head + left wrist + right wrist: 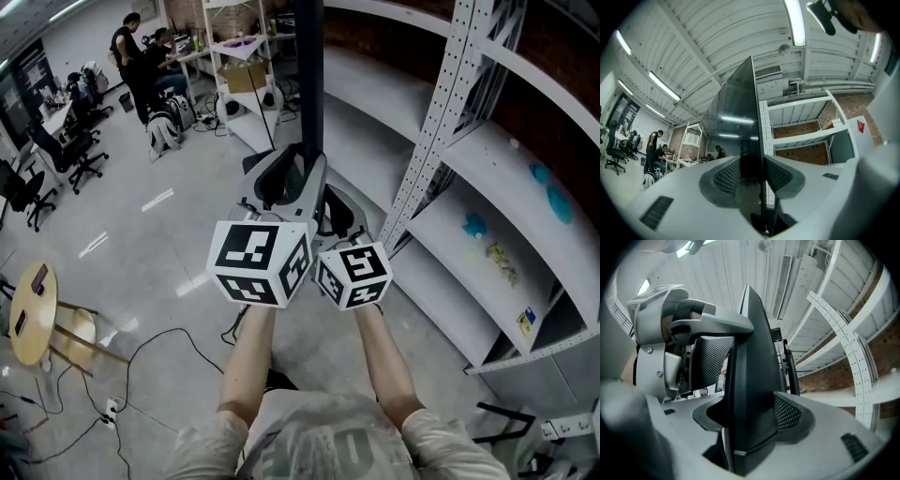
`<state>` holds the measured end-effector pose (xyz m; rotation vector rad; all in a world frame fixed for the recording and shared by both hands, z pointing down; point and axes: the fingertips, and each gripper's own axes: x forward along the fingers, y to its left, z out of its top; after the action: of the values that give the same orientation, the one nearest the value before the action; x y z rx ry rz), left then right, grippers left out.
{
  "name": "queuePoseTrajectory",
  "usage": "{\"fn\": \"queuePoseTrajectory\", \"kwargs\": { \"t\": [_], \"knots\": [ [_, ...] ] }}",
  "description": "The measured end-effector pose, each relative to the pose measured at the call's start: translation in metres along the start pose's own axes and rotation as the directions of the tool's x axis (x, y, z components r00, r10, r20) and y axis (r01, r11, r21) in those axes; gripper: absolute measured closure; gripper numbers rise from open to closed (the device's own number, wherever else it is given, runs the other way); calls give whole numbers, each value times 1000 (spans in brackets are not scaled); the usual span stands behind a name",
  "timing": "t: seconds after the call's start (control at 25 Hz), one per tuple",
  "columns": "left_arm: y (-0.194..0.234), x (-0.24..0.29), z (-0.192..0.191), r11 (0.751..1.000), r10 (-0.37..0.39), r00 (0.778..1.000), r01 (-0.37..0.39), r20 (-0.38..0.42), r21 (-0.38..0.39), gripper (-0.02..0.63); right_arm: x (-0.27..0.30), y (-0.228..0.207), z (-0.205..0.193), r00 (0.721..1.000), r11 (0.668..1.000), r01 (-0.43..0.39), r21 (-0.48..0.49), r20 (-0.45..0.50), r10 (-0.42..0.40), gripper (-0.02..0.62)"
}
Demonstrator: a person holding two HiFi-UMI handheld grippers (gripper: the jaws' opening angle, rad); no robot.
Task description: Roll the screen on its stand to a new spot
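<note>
The screen (310, 84) is a thin dark panel that I see edge-on, rising straight ahead of me. My left gripper (286, 183) clamps its edge from the left, and in the left gripper view the left gripper (752, 171) has the glossy screen (740, 117) between its two mesh pads. My right gripper (339, 220) sits just right of it and lower. In the right gripper view the right gripper (750, 413) is shut on the thick black rim of the screen (754, 343), with the left gripper (693, 333) higher up on the same edge. The stand and its wheels are hidden.
A tall grey metal shelving rack (487, 187) stands close on the right, its perforated upright (441, 112) next to the screen. A round wooden stool (33, 314) and loose cables (141, 375) lie on the floor at left. A white shelf unit (244, 66), office chairs and people are farther back.
</note>
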<state>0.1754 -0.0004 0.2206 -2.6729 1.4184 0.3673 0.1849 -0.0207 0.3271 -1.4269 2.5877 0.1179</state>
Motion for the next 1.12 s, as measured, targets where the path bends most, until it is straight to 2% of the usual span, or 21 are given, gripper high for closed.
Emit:
{"fn": "queuePoseTrajectory", "kwargs": {
  "t": [0.16, 0.4, 0.8, 1.12],
  "knots": [
    [-28, -14, 3, 1000, 8, 1000, -8, 4, -2, 445, -31, 2, 6, 1000, 1000, -11, -1, -2, 11, 325],
    [-67, -33, 5, 1000, -19, 1000, 19, 9, -15, 445, -74, 3, 14, 1000, 1000, 7, -3, 7, -6, 325],
    [-103, -74, 17, 998, -54, 999, 54, -2, -14, 446, -124, 29, 26, 998, 999, 54, -4, 15, -54, 325],
    [-117, -127, 29, 996, -89, 996, 88, -26, -18, 454, -159, 72, 31, 994, 994, 105, -9, 1, -105, 325]
  ]
}}
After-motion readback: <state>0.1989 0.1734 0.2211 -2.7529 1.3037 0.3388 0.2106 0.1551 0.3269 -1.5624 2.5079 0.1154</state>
